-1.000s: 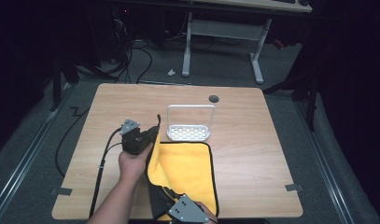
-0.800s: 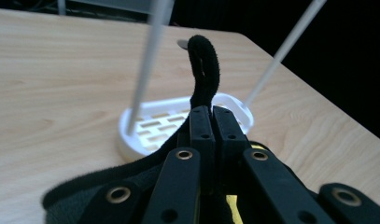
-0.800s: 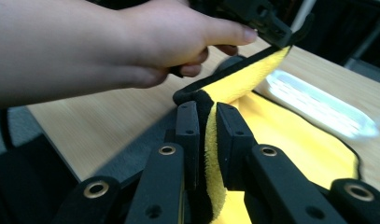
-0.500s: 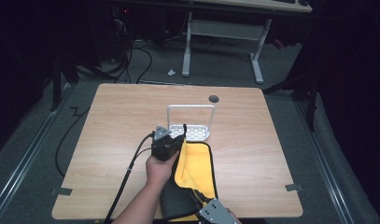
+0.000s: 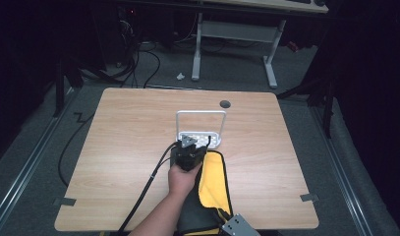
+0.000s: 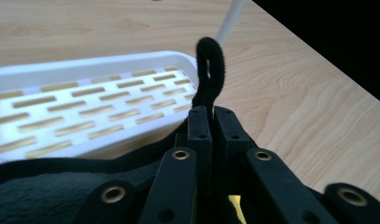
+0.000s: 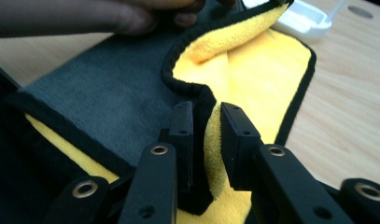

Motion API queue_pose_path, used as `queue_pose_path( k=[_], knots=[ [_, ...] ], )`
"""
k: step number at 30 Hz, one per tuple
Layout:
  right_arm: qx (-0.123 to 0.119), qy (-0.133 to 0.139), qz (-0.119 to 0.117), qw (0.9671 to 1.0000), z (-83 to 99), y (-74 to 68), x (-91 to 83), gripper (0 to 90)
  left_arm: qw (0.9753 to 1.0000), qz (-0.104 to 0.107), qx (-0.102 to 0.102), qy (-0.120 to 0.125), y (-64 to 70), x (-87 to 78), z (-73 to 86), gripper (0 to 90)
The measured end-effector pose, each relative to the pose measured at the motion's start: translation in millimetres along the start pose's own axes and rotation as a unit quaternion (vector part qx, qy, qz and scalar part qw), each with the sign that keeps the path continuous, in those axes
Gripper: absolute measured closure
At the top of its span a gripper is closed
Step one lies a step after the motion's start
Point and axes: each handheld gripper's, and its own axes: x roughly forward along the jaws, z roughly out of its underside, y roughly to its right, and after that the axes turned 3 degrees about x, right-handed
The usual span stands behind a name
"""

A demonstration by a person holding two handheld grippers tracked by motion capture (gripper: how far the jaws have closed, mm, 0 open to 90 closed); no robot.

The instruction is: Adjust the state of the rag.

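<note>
Over the last second I carried my left gripper (image 5: pixel 188 152) from the left side of the towel toward the right and far, and it ended just short of the white slotted tray (image 5: pixel 201 116) at the middle of the wooden table (image 5: pixel 119 137). Its jaws were pinched tight on the black edging of the yellow and grey towel (image 5: pixel 213 182), a loop of trim standing up above them in the left gripper view. The left half of the towel had come over with it, grey side up, across the yellow face. My right gripper (image 7: pixel 204 130) sat at the near edge, its jaws narrow around the near corner's hem. I judged this a lengthwise fold about half made, the far corner not yet laid down.
</note>
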Motion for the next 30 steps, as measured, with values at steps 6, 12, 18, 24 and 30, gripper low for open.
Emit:
queue_pose_path(
  k=[6, 12, 18, 24, 30],
  knots=[
    [0.011, 0.001, -0.001, 0.9999, 0.3, 2.6, 0.1, 65.4, 0.9999, -0.002, 0.01, 0.011, 1.0, -7.6, -4.6, 69.9],
    [0.026, 0.007, 0.0, 0.9996, -2.2, 6.1, -1.8, 59.4, 0.9991, -0.002, 0.024, 0.034, -1.5, -29.5, -7.1, 62.2],
    [0.035, 0.017, 0.001, 0.9993, -8.5, 9.0, -5.7, 55.0, 0.9984, -0.014, 0.032, 0.044, -12.3, -49.0, 3.2, 60.4],
    [0.03, 0.02, -0.012, 0.9993, -24.3, 6.5, 3.1, 53.8, 0.9985, -0.023, 0.018, 0.045, -27.4, -66.3, 21.4, 59.7],
    [0.009, -0.003, -0.02, 0.9997, -33.1, -0.2, 28.5, 60.9, 0.9983, -0.031, 0.027, 0.04, -27.7, -85.8, 46.0, 58.4]
  ],
)
